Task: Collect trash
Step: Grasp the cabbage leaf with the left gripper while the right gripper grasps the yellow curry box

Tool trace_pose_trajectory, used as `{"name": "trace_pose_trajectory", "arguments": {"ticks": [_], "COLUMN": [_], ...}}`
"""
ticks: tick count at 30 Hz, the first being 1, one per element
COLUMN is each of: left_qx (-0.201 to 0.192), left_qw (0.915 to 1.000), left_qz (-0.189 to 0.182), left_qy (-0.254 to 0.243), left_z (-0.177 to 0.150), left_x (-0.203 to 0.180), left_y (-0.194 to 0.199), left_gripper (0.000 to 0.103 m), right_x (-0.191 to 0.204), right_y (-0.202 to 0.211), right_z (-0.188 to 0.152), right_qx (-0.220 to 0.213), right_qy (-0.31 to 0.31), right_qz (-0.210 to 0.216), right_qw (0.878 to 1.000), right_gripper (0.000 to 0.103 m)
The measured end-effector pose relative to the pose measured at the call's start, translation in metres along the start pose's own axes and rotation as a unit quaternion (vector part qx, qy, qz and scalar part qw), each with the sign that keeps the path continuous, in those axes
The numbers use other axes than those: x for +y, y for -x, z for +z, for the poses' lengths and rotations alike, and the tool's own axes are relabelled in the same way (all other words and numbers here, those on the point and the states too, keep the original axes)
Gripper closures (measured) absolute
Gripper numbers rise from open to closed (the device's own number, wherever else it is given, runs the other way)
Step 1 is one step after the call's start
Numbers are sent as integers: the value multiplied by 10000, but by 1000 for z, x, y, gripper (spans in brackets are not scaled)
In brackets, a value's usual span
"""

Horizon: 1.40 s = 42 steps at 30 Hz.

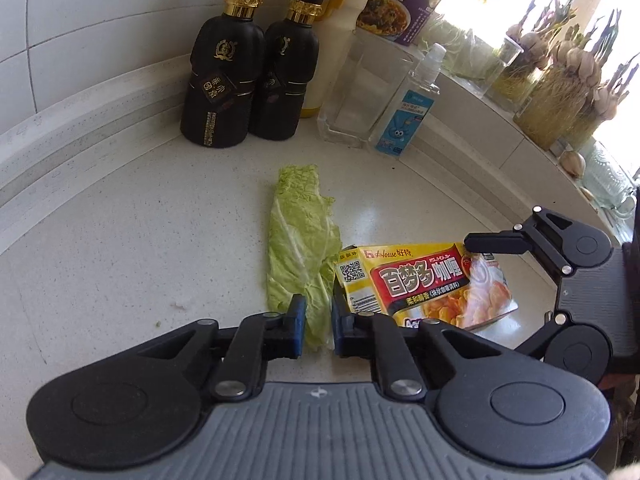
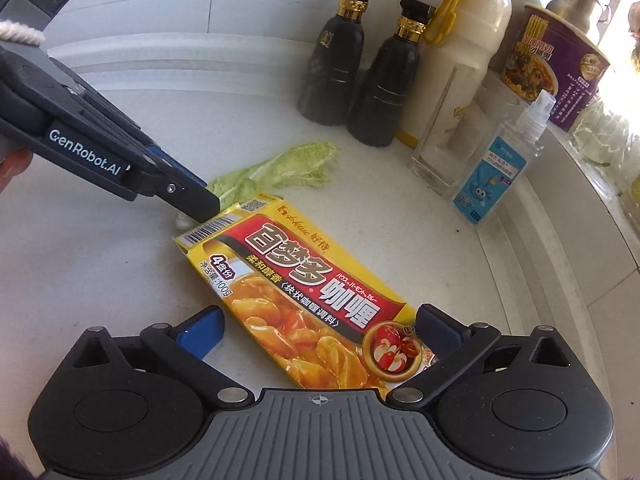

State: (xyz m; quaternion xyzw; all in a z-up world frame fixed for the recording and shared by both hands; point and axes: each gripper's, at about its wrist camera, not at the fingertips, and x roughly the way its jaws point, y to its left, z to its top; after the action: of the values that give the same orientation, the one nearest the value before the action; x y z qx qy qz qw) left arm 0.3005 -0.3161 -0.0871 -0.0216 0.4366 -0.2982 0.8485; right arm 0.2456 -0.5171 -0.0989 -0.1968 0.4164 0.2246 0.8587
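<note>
My left gripper [image 1: 318,322]: pinched on the near end of the cabbage leaf [image 1: 298,248].
My right gripper [image 2: 320,326]: jaws wide, straddling the curry box [image 2: 304,300], pads not touching.
Table [image 1: 120,240]: leaf just left of box.
Glass jar [image 1: 360,96], far: looks empty.

Curry box [image 2: 304,300] near end hidden under right tool [image 2: 320,328] (cabbage leaf [image 2: 280,172] partly too).

Your left wrist view: close above countertop [image 1: 120,240], angled down toward back corner. Your right wrist view: lower, closer, same downward tilt. Both share curry box [image 1: 424,280] [image 2: 304,296], cabbage leaf [image 1: 296,248] [image 2: 280,168], black bottles [image 1: 224,80] [image 2: 336,68].
</note>
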Motion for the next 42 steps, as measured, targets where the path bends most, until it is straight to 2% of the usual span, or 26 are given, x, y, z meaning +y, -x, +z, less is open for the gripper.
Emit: {"name": "trace_pose_trajectory", "arguments": {"ticks": [5, 8, 10, 12, 14, 15, 17, 21, 26, 28, 30, 35, 38, 42], "left_qx": [-27, -66, -45, -20, -121, -180, -235, -123, 70, -17, -44, -59, -53, -112], "left_qw": [9994, 9984, 9987, 9994, 9997, 9997, 9997, 9991, 9988, 9989, 9989, 9985, 9988, 9990], "left_qz": [327, 538, 491, 353, 200, 152, 104, 214, 429, 434, 436, 539, 470, 384], "left_qy": [-128, -143, -108, -9, 77, 61, -52, -347, -216, -180, -142, -32, 142, 208], "left_z": [1, 2, 4, 7, 9, 11, 13, 18, 23, 24, 24, 25, 25, 23], "left_x": [3, 9, 12, 14, 13, 10, 3, -13, -12, -11, -11, -6, 2, 5], "left_y": [6, 10, 9, 7, 8, 9, 7, -8, -33, -35, -35, -35, -33, -30], "left_gripper": [98, 98, 97, 88, 73, 70, 56, 51, 60, 61, 67, 92, 98, 100], "right_x": [-15, -23, -27, -28, -28, -28, -26, -25, -28, -27, -26, -30, -40, -45], "right_y": [-10, -11, -8, -6, -5, -4, -4, -2, -1, -1, -2, -10, -14, -13], "right_z": [7, 9, 7, 5, 4, 4, 4, 3, 2, 2, 3, 6, 7, 6], "right_qx": [242, 367, 304, 243, 223, 233, 258, 298, 389, 422, 443, 496, 512, 386], "right_qy": [-109, -529, -831, -1044, -1134, -1134, -1109, -1116, -1179, -1132, -1056, -987, -1264, -1575], "right_qz": [68, -159, -235, -243, -265, -280, -314, -448, -611, -616, -602, -586, -496, -559], "right_qw": [9996, 9978, 9958, 9939, 9929, 9929, 9930, 9923, 9904, 9908, 9916, 9922, 9894, 9852], "right_gripper": [0, 4, 6, 6, 6, 6, 6, 9, 10, 10, 9, 7, 8, 14]}}
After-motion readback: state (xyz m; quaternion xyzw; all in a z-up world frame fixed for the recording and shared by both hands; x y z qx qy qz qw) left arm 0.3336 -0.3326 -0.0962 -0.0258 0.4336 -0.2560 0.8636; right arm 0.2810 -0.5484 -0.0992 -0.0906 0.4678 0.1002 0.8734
